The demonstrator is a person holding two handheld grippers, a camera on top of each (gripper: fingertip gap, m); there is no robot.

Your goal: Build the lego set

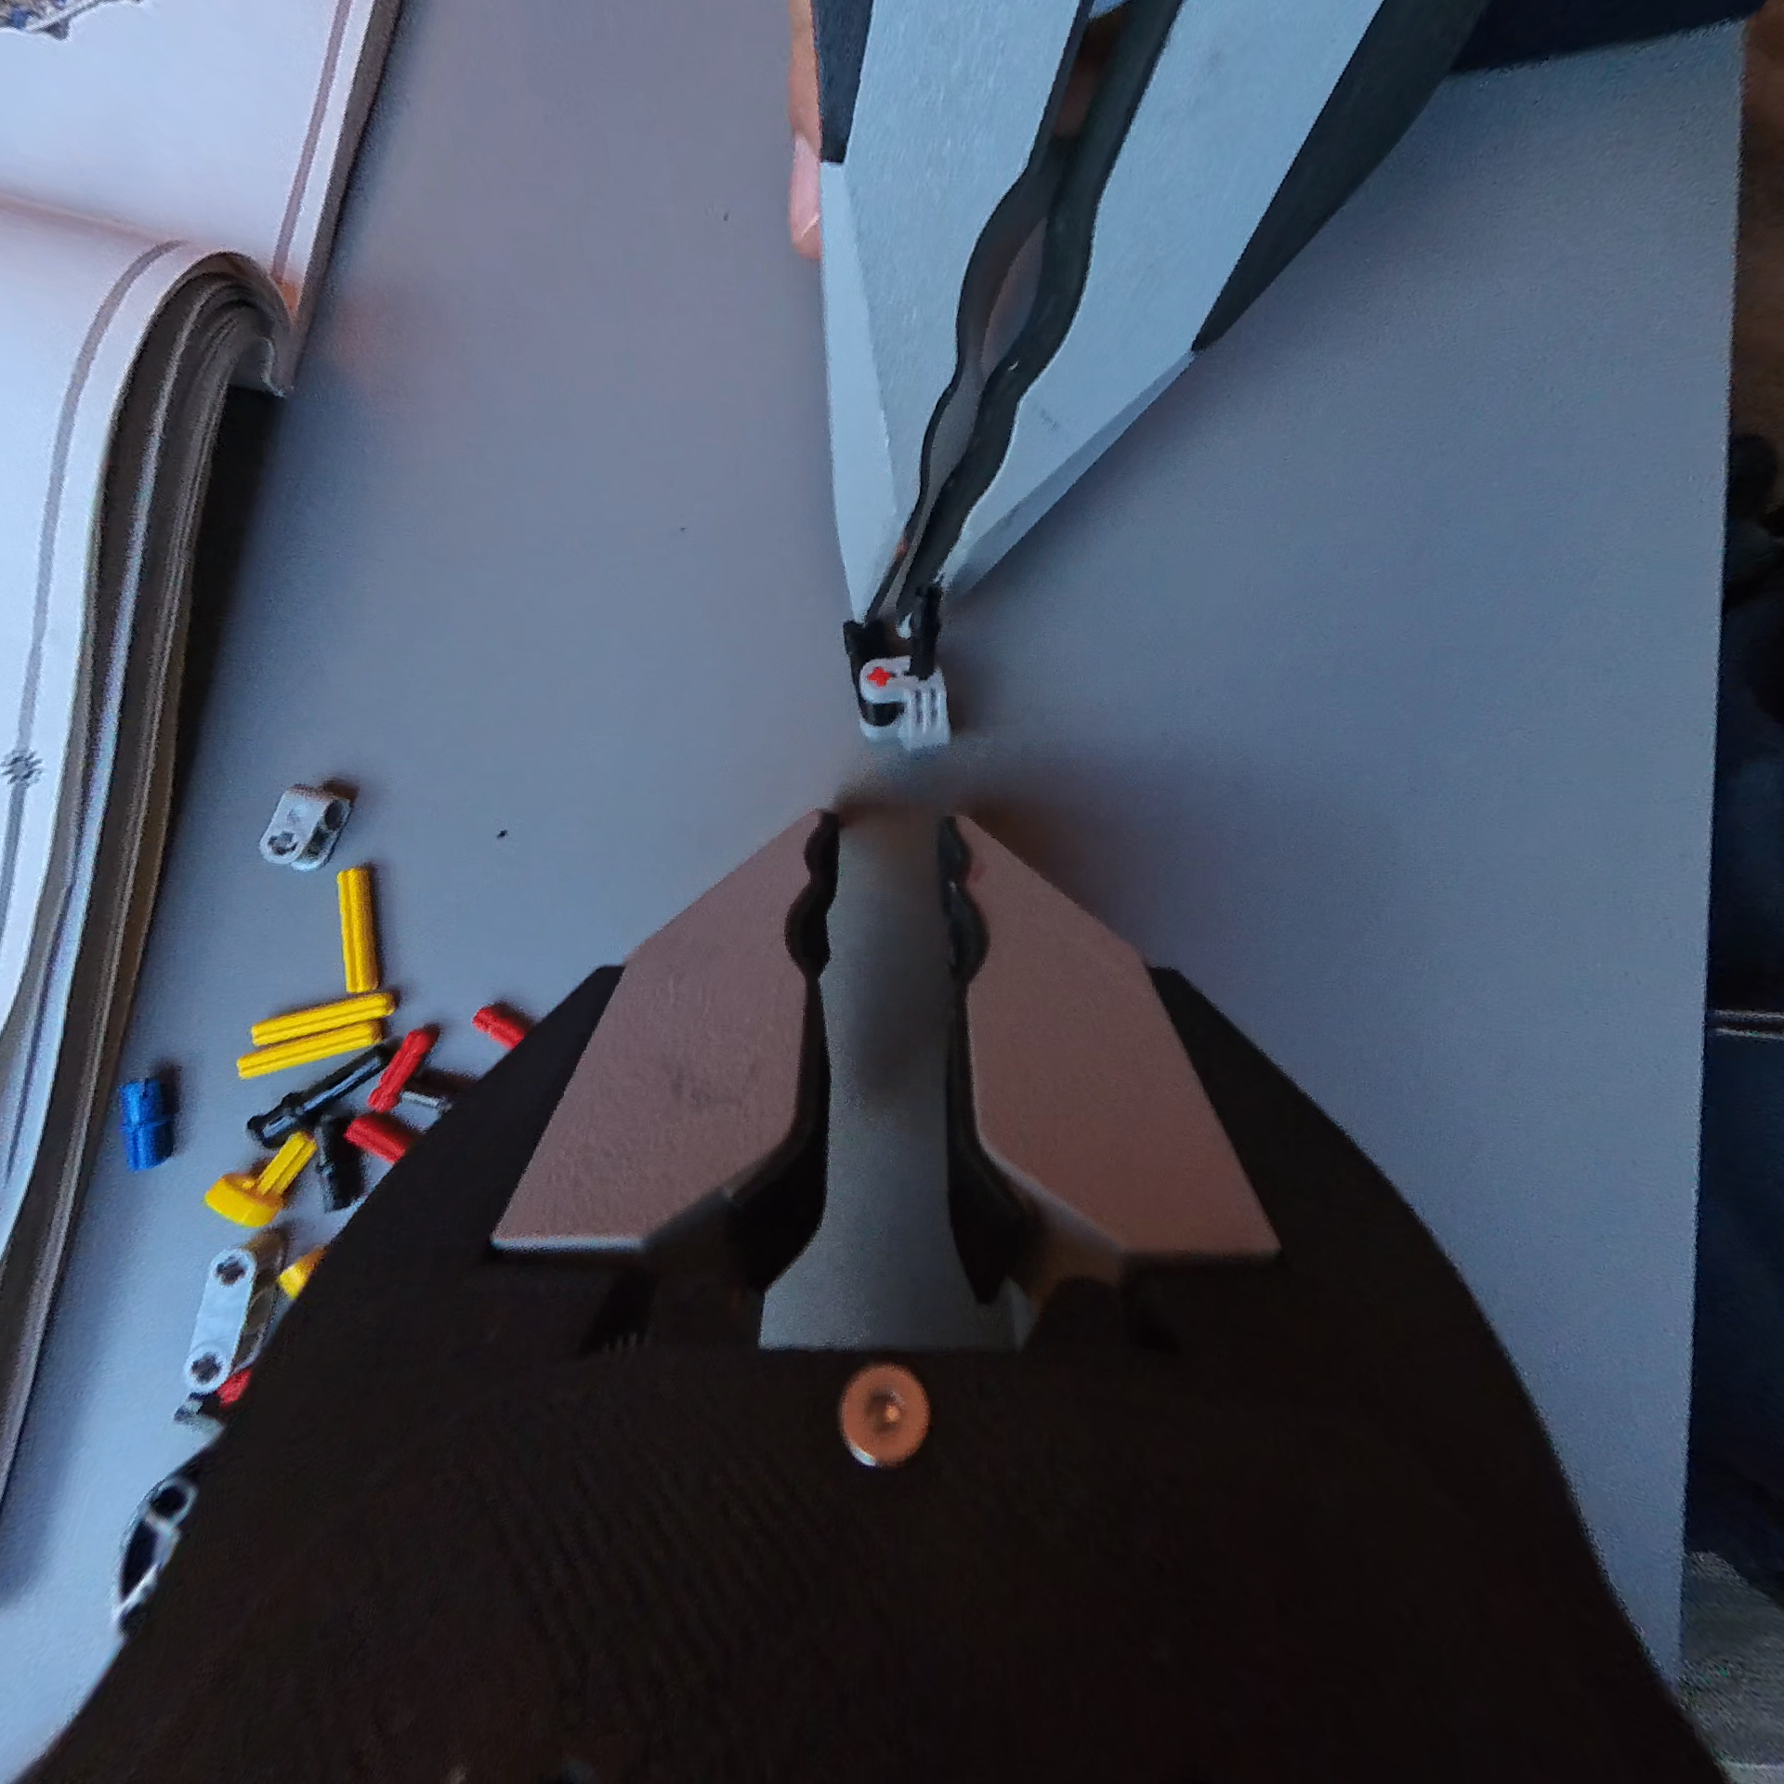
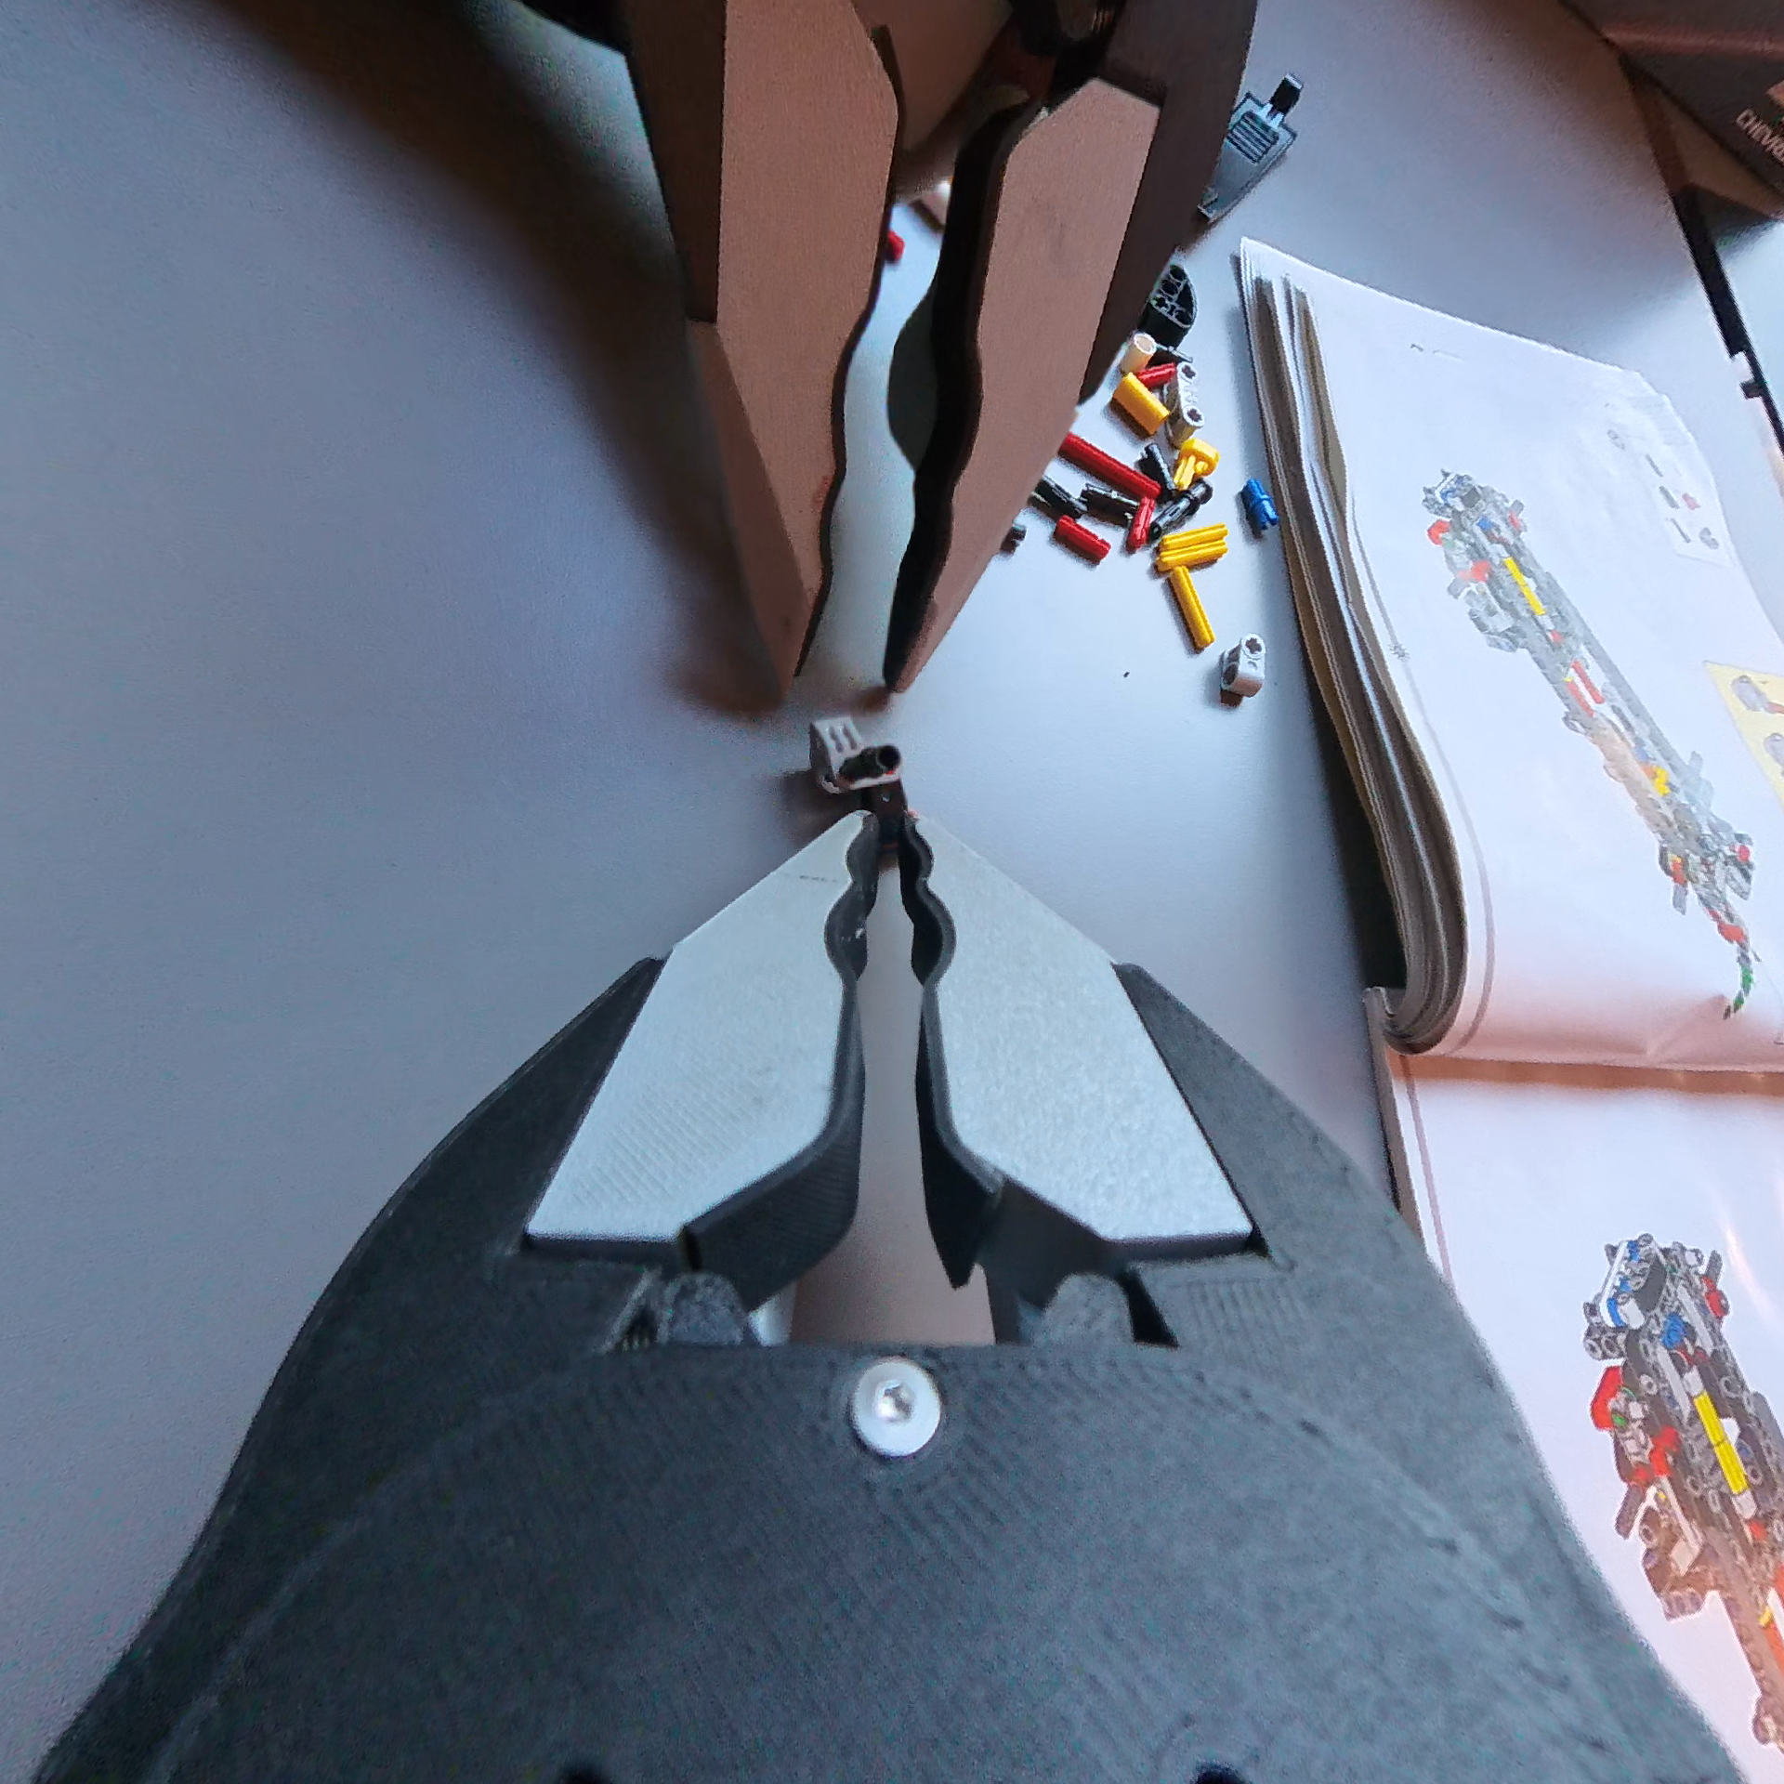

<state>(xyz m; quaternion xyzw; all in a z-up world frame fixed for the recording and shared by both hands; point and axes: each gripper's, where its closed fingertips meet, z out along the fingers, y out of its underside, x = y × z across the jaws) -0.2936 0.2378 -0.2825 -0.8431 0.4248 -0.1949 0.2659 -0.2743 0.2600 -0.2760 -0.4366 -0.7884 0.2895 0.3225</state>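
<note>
Right claw: fingertips pinched on a small grey-and-black brick assembly resting on the grey bench. Left claw: narrowly parted, bare, just short of that assembly. Loose coloured pins and an open booklet lie beside.

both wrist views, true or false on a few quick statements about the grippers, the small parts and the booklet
1. The right gripper is closed on a small grey and black assembly. True; its tips pinch the black pin end.
2. The left gripper grips a yellow rod. False; its fingers stand apart with nothing between them.
3. A pile of loose parts lies between the left gripper and an open booklet. True.
4. The booklet is closed. False; it lies open, showing printed pictures.
5. A blue piece lies at the pile's edge, towards the booklet. True.
</note>
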